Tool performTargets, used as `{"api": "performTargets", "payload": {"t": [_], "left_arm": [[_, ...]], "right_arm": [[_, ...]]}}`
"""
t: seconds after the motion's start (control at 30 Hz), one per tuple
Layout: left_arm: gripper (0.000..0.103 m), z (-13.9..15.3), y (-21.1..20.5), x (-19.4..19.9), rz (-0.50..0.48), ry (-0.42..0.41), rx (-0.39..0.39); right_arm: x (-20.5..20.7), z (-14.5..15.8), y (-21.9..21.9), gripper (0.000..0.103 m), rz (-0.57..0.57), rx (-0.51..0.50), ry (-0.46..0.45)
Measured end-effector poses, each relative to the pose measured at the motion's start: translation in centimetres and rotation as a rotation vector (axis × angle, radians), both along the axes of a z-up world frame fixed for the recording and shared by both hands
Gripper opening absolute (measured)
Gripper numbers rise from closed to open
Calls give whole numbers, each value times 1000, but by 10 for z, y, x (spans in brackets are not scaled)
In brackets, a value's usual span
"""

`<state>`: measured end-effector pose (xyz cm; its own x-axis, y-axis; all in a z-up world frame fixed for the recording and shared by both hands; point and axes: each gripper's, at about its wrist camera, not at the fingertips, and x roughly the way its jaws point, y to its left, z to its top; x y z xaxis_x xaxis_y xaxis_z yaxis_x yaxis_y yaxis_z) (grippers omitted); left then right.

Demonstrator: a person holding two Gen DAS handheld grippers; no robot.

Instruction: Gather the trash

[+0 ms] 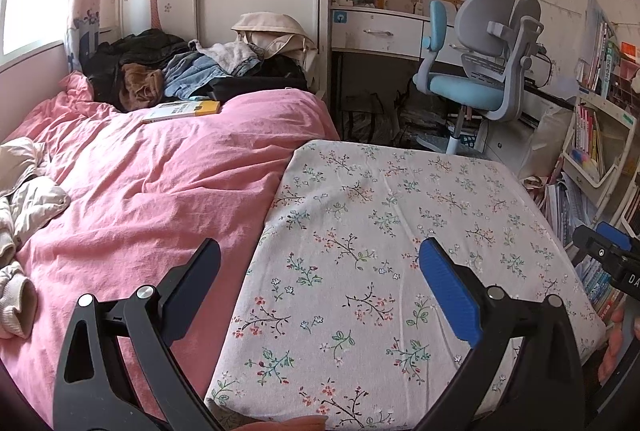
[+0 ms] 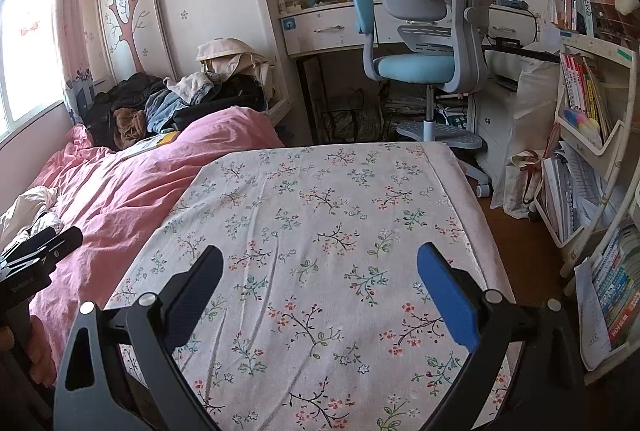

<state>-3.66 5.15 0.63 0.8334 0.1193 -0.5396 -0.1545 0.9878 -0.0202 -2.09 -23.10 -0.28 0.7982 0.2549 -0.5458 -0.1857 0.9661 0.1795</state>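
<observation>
No trash shows in either view. A floral-cloth covered surface [image 1: 400, 231] lies in front of me, also in the right wrist view [image 2: 320, 231]. My left gripper [image 1: 320, 259] is open and empty, above the seam between the pink bed and the floral surface. My right gripper [image 2: 320, 263] is open and empty, above the floral surface. The right gripper's body shows at the right edge of the left wrist view [image 1: 612, 255]. The left gripper's body shows at the left edge of the right wrist view [image 2: 36, 251].
A pink duvet [image 1: 160, 171] covers the bed on the left, with a yellow-edged book [image 1: 180, 111] and a clothes pile [image 1: 180, 67] at its far end. A blue-grey desk chair [image 2: 432, 31] stands by the desk. Bookshelves [image 2: 592, 111] line the right wall.
</observation>
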Motion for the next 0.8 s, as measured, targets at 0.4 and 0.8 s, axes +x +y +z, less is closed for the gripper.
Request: {"api": "performTargets", "payload": {"t": [0.4,0.8], "left_arm": [[96,-1,-1,1,5,-8,-15],[96,-1,0,0,8,-11,-16]], "right_arm": [[-1,-2,-1,93,2,-8,1],[-1,-3,-2,93,5,-12,1]]}}
